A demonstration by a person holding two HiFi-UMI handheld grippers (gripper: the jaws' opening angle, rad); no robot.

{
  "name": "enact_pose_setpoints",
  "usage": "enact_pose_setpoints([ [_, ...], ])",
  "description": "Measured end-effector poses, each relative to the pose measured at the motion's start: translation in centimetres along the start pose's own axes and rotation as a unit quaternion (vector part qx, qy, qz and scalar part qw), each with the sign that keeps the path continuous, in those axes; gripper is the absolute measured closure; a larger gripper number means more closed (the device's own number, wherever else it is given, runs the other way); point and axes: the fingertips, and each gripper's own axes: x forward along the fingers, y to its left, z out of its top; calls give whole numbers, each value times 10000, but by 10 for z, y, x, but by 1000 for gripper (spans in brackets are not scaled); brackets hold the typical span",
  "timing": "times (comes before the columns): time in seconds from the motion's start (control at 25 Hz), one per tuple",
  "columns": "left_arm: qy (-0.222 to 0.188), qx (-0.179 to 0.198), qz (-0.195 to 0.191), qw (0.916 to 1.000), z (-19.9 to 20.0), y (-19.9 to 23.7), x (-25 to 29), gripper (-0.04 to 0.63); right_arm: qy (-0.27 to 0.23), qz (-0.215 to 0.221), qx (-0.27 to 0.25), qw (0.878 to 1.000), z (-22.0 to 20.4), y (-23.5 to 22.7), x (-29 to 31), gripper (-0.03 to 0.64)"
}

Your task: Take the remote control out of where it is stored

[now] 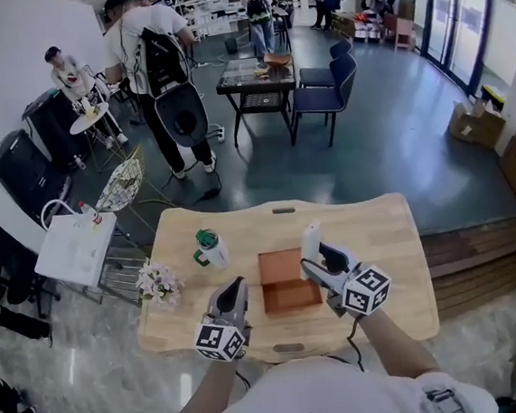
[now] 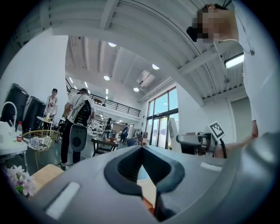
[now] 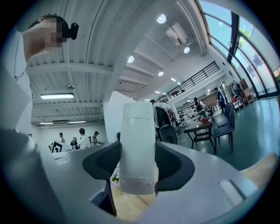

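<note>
Right tool (image 3: 138, 168) clamps the white remote control (image 3: 138, 140) upright; left tool (image 2: 144, 162) is closed, empty.

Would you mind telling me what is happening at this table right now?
A person works two handheld tools over a wooden table. The right tool is shut on a white remote control, held upright, out of the open brown box. The left tool is shut and empty beside the box.
</note>
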Motion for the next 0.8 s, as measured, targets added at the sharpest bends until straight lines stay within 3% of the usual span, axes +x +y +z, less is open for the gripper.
enact_pose_setpoints([
  [0.24, 9, -25, 148, 9999, -2, 7, -8, 595, 58, 179, -153, 9997, -3, 9, 8, 337],
  [0.8, 32, -60, 150, 9999, -5, 12, -5, 595, 188, 66, -200, 9996, -9, 2, 11, 337],
])
